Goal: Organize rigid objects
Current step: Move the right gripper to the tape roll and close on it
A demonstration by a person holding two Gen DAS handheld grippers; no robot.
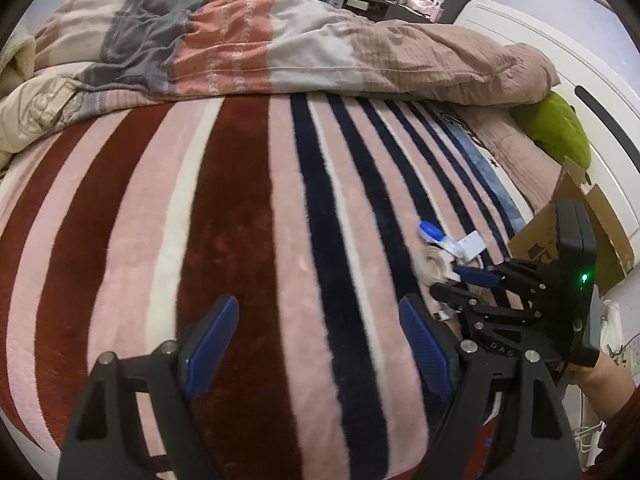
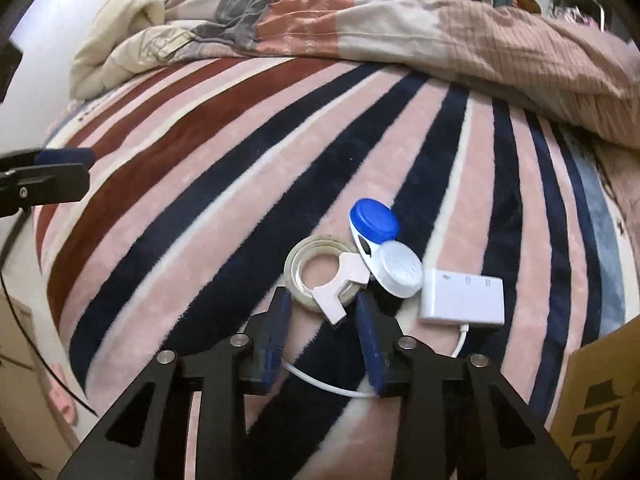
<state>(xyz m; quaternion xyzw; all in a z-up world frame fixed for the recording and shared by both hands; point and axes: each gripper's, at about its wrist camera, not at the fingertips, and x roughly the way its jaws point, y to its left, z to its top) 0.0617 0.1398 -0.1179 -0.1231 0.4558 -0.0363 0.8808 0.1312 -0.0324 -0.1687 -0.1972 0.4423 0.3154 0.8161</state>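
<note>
On the striped blanket [image 2: 240, 168] lie a clear tape roll [image 2: 298, 270] with a pale pink flat piece [image 2: 344, 284] on it, a blue-and-white contact lens case [image 2: 380, 240] and a white adapter with a cable [image 2: 462, 296]. My right gripper [image 2: 324, 304] is open, its blue fingers on either side of the near edge of the tape roll and pink piece, holding nothing. My left gripper [image 1: 316, 312] is open and empty over the blanket, left of the pile. In the left wrist view the right gripper [image 1: 476, 280] sits at the small objects [image 1: 444, 244].
A cardboard box [image 1: 576, 224] stands at the bed's right side and also shows in the right wrist view [image 2: 600, 400]. A crumpled duvet [image 1: 240, 36] covers the far bed. A green cushion [image 1: 556, 128] and white headboard [image 1: 560, 48] are at the right.
</note>
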